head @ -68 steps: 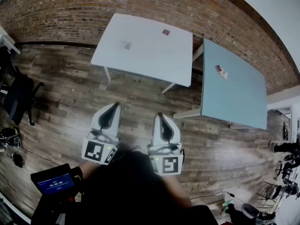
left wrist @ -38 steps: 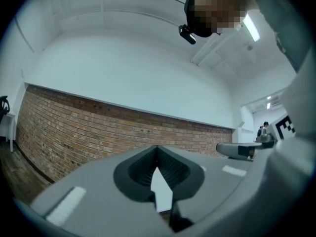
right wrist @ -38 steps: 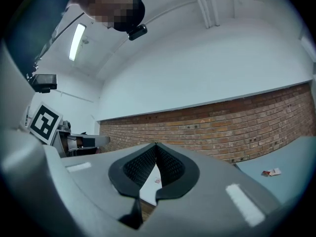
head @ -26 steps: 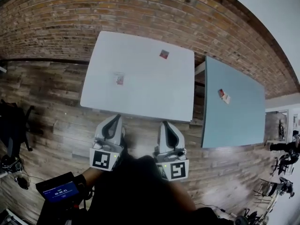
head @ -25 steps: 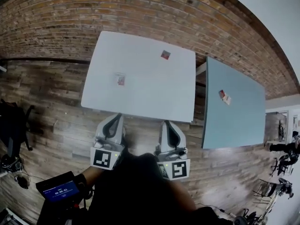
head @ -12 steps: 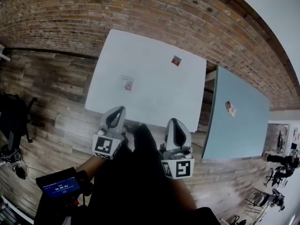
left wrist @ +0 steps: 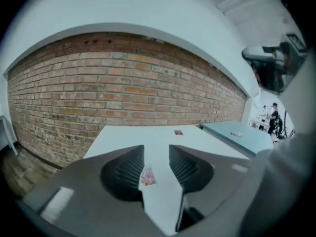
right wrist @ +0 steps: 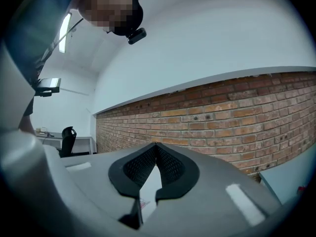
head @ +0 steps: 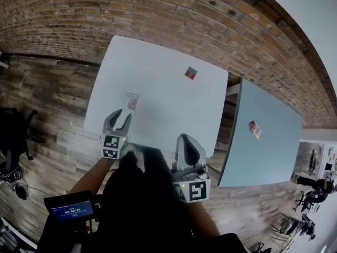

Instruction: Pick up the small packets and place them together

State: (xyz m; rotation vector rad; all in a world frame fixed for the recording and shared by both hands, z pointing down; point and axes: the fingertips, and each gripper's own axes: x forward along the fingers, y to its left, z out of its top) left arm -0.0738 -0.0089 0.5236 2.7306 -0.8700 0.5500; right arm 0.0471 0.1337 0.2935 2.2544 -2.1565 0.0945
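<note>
Approach to the first packet is judged to be the step in hand. The left claw [head: 120,118] is held spread above the near edge of the white table [head: 163,107]. Its jaws have just been opening, and nothing is pressed between them. A pink packet [head: 131,100] is seen lying flat on the table just ahead of the tips. It is framed by the gap in the left gripper view, but it is not yet between the pads.

The right claw [head: 189,139] is kept pressed together and empty, level, beside the left one at the table edge.

A second packet [head: 191,73] lies well ahead of the right claw, near the far edge. Two more packets [head: 255,129] rest on the blue table [head: 263,157], off to that claw's right.

For the next move, the left claw would have to be carried forward and lowered until the pink packet sits between the pads. It would then be closed lightly, since a flat, thin packet could easily be pushed along the smooth top instead of caught.
</note>
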